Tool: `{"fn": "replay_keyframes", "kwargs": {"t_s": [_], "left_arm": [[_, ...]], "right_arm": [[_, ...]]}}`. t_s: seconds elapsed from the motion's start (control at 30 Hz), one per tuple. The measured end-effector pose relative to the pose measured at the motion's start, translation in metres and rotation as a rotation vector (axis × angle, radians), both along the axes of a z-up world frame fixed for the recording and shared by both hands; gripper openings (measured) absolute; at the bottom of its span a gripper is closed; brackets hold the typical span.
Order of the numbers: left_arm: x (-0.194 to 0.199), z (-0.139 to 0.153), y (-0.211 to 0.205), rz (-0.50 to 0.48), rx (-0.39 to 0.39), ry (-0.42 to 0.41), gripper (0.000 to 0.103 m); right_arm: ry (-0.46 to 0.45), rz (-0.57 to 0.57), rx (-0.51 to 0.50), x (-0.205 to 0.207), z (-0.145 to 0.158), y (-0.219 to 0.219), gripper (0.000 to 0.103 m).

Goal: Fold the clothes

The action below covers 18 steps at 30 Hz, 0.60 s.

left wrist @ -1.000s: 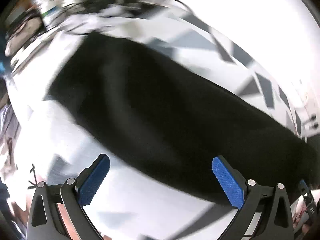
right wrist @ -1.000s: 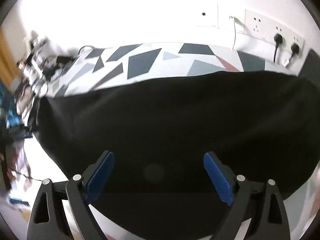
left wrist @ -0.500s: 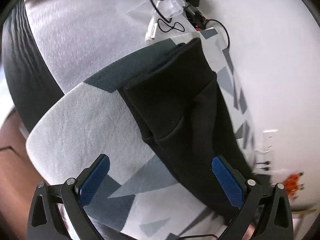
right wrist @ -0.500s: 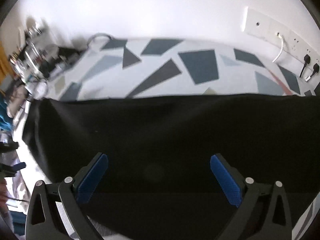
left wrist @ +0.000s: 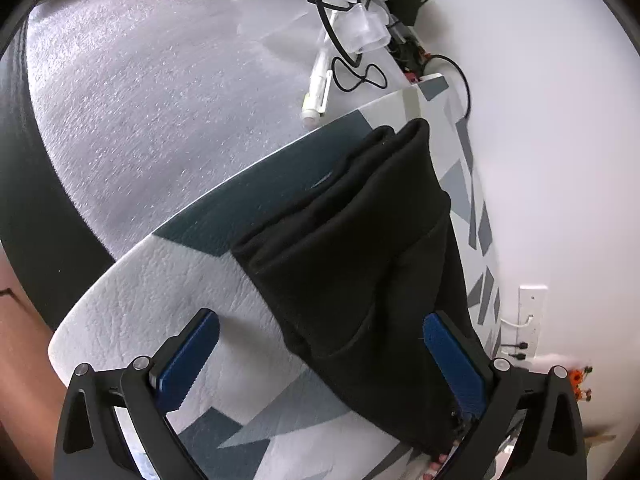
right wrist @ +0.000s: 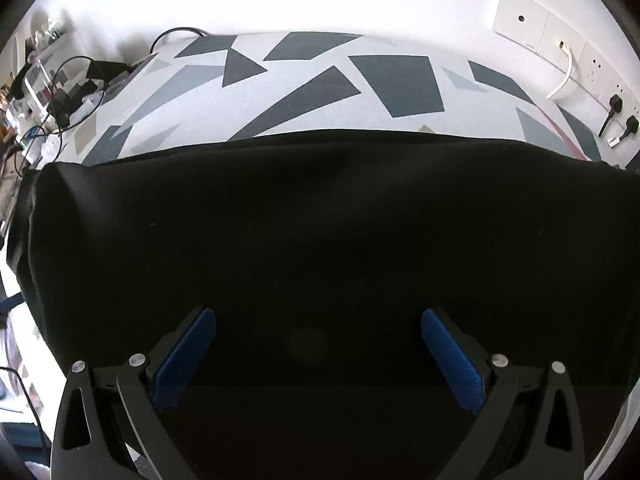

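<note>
Black garment (right wrist: 320, 240) runs off right wrist view's lower and right edges; full outline untraceable. Its far end in left wrist view hidden behind right blue pad (left wrist: 454, 364). Clutter (right wrist: 44, 92) at far left of worktop too small, blurred to identify. Cable tangle (left wrist: 360, 20) cut by top edge.

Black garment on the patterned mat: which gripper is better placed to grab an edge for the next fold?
Left, probably. The left gripper is open with the black garment's folded end and side edge between its fingers. The right gripper, also open, hovers over the cloth's broad middle, with no edge between its fingers.
</note>
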<state>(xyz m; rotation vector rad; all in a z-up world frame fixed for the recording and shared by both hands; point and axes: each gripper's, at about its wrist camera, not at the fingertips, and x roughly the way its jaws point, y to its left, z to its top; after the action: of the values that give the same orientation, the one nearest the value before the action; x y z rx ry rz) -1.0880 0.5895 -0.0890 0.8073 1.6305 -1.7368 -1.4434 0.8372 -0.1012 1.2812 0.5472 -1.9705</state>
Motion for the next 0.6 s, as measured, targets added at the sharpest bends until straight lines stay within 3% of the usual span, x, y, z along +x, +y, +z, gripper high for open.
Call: {"fn": "replay_keyframes", "kwargs": {"t_s": [0.07,0.17,0.27,0.3,0.37,0.4,0.5,0.6], "left_arm": [[-0.004,0.004,0.006,-0.001,-0.030,-0.031,0.102],[-0.022,0.014,0.024,-0.086,-0.101,-0.024,0.083],[-0.031,0.016,0.039,-0.123,-0.156,-0.076,0.083],[-0.030,0.016,0.042,-0.121,-0.167,-0.081,0.078],[-0.017,0.017,0.044,-0.088,-0.171,-0.076,0.053],[-0.009,0.018,0.044,-0.082,-0.172,-0.068,0.033],[0.006,0.020,0.049,-0.098,-0.168,-0.005,0.031],[0.012,0.016,0.054,-0.113,-0.155,-0.014,0.033]], "right_arm": [[0.007,0.009,0.000,0.001,-0.001,0.001,0.103],[0.011,0.015,-0.009,0.000,-0.002,0.003,0.103],[0.016,0.017,-0.014,-0.001,-0.003,0.005,0.103],[0.017,0.019,-0.015,-0.001,-0.003,0.005,0.103],[0.018,0.024,-0.019,0.000,-0.003,0.005,0.103],[0.018,0.029,-0.021,0.000,-0.003,0.006,0.103],[0.017,0.041,-0.028,0.000,-0.004,0.008,0.103],[0.018,0.047,-0.031,0.000,-0.004,0.009,0.103]]}}
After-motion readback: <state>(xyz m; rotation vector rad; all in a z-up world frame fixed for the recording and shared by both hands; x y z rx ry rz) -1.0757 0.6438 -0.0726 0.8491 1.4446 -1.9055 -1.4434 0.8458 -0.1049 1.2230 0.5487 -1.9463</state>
